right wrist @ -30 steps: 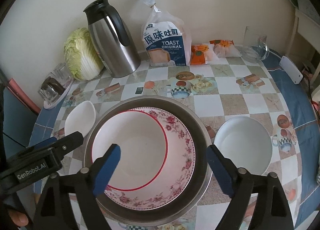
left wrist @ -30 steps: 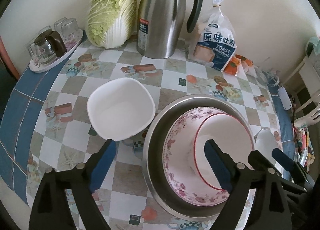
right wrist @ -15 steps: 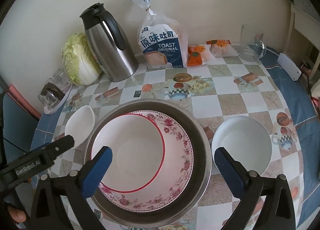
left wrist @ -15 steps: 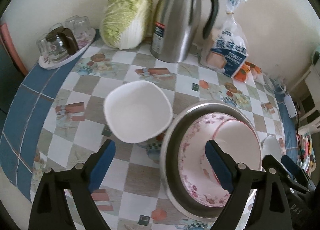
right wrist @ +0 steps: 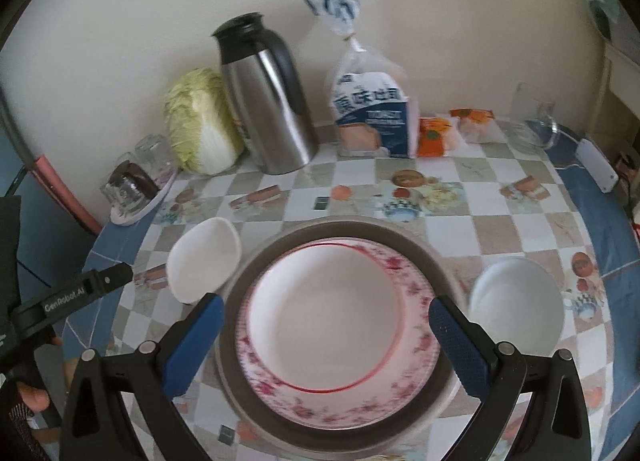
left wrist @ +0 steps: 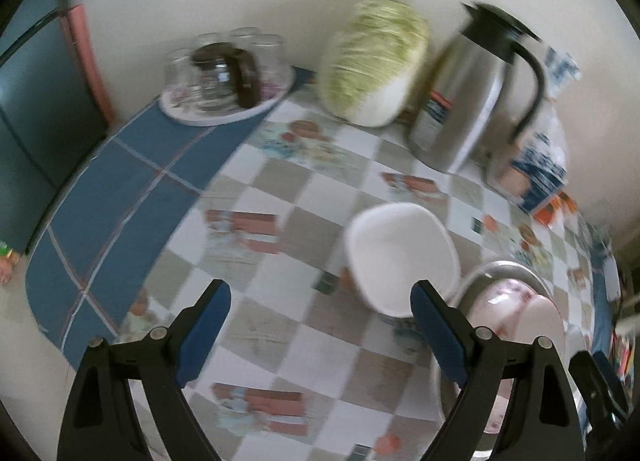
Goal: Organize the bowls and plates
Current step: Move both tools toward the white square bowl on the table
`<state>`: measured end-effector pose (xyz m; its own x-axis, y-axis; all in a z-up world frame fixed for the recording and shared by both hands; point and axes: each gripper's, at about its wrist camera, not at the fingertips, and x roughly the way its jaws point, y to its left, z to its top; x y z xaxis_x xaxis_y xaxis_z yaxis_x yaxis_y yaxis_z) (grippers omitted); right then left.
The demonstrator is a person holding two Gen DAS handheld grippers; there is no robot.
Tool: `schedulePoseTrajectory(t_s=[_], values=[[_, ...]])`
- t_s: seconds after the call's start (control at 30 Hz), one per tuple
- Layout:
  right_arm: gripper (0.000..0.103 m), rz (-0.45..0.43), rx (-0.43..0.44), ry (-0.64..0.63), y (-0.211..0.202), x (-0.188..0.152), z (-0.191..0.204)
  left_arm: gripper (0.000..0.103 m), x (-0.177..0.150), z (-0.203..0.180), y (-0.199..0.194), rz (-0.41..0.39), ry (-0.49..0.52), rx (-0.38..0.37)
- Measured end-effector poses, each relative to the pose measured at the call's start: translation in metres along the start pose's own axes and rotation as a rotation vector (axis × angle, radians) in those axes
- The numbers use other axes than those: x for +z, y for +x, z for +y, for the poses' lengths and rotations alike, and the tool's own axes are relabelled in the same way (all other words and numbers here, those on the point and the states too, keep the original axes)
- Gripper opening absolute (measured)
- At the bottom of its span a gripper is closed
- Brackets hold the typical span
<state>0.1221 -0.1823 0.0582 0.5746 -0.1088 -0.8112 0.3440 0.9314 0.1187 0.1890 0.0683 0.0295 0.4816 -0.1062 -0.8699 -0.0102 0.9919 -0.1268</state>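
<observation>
Left tongs (left wrist: 316, 325) gaping, nothing between the jaws, pitched steeply down over bare checkered worktop (left wrist: 256, 293). Small white squarish bowl (left wrist: 402, 259) lies just ahead and right of them, nearer this hand than the other. Next right: steel basin (right wrist: 436, 261) with rose-patterned plate (right wrist: 404, 389) and red-rimmed white bowl (right wrist: 324, 313) nested inside. Right tongs (right wrist: 326, 337) spread wide above the stack, empty. Round white bowl (right wrist: 518, 311) sits just right.

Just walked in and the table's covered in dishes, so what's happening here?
A person holding a gripper in each hand is sorting dishes on the checked table. A red-rimmed bowl sits in a floral plate inside a steel basin. Both the left gripper and right gripper are open and empty. A small white bowl and a round white bowl wait on either side.
</observation>
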Motion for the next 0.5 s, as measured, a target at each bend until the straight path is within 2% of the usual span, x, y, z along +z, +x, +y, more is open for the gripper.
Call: schedulePoseTrajectory(t_s=[0.23, 0.5], values=[[0.103, 0.005, 0.044, -0.062, 0.01, -0.006, 0.043, 0.092, 0.005, 0.045, 0.002, -0.006, -0.094, 0.038], [0.103, -0.006, 0.099, -0.142, 0.02, -0.012, 0.095, 0.092, 0.008, 0.075, 0.007, -0.01, -0.154, 0.052]])
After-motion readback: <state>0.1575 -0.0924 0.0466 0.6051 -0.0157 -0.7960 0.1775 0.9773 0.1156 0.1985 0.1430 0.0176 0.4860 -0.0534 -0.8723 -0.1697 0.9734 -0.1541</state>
